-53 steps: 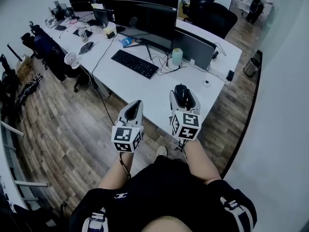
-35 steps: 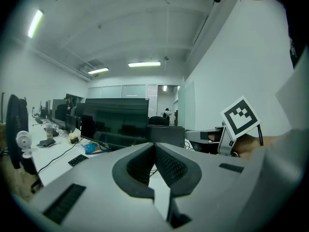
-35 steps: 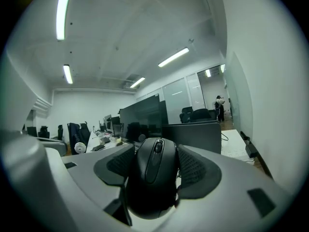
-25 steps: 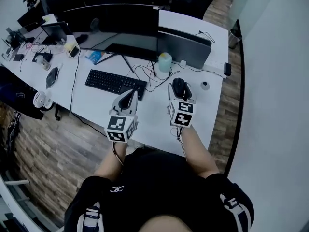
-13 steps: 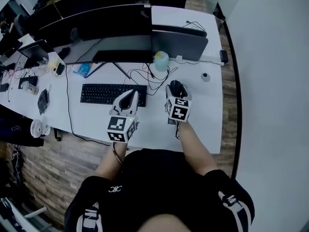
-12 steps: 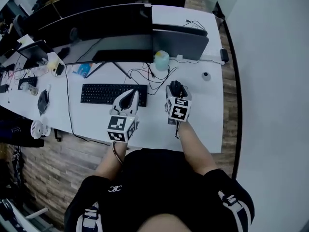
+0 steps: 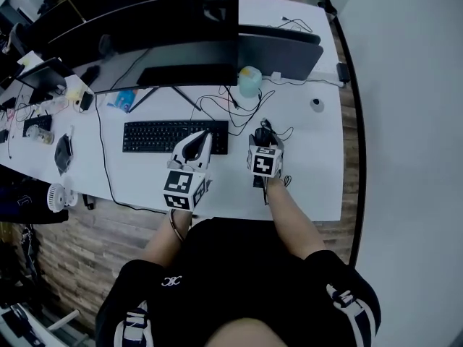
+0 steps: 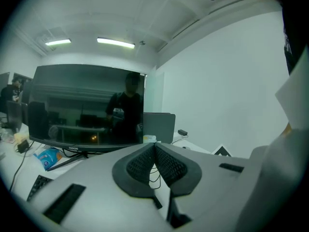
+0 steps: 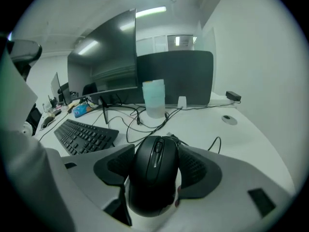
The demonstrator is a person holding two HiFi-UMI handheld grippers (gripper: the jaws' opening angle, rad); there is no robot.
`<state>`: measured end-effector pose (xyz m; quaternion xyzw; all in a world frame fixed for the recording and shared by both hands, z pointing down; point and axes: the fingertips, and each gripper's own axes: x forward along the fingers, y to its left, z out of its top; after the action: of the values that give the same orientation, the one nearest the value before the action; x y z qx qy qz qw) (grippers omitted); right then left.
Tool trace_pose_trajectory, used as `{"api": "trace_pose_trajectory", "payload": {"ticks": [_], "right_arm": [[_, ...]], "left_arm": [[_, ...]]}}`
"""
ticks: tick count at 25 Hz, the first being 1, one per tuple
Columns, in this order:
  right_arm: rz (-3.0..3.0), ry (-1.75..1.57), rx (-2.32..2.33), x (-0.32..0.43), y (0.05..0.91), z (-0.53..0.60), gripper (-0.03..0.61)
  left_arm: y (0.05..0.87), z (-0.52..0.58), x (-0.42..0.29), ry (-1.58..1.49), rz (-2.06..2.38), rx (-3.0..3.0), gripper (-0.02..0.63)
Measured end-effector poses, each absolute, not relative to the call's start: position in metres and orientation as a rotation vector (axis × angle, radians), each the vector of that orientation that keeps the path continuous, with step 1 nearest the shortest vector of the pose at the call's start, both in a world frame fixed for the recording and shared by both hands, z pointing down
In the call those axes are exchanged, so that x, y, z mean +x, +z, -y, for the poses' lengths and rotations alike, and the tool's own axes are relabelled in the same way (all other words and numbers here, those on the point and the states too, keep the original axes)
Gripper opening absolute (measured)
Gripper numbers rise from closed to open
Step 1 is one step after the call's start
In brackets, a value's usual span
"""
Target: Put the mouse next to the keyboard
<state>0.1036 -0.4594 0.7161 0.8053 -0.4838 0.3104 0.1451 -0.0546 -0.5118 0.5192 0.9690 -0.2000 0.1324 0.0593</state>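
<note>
Your right gripper (image 9: 155,164) is clamping the mouse (image 9: 153,187), its two dark pads pressing on the mouse's flanks. Your left gripper (image 8: 154,148) is hanging idle over the desk's near edge with its jaws pressed together on nothing.

In the head view the mouse is sitting to the right of the keyboard (image 7: 173,136), near its right end, with a strip of white desk (image 7: 304,172) showing between them. Whether its underside is touching the desk, I cannot tell.

The step in hand looks like the set-down. You are aiming for the bare patch just beside the keyboard's right end, so it is worth drifting left a little while lowering the mouse flat. The loose cables (image 9: 145,122) are lying just ahead of the mouse. Landing on one would leave it rocking, so you are better off choosing a spot short of them. Let the base settle fully before easing the pads apart, then draw straight back so that they are not dragging it along.

The mouse is lying along the jaws' own line, its long axis running away from you. Its wheel end is pointing towards the pale cup (image 9: 154,98) and the screens, its rounded back end towards your hand. It is sitting roughly level and square to the keyboard's long side.
</note>
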Motion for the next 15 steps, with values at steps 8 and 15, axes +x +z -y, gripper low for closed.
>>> {"api": "trace_pose_trajectory", "payload": {"ticks": [8,15], "right_arm": [[1.316,0.96,2.151,0.084,0.764,0.449,0.302],[1.393,0.873,2.264,0.085,0.732,0.454,0.374]], "left_arm": [[0.521,0.512,-0.082,0.393,0.674,2.912,0.014],[0.507,0.51,-0.094,0.341,0.699,2.932,0.014]]}}
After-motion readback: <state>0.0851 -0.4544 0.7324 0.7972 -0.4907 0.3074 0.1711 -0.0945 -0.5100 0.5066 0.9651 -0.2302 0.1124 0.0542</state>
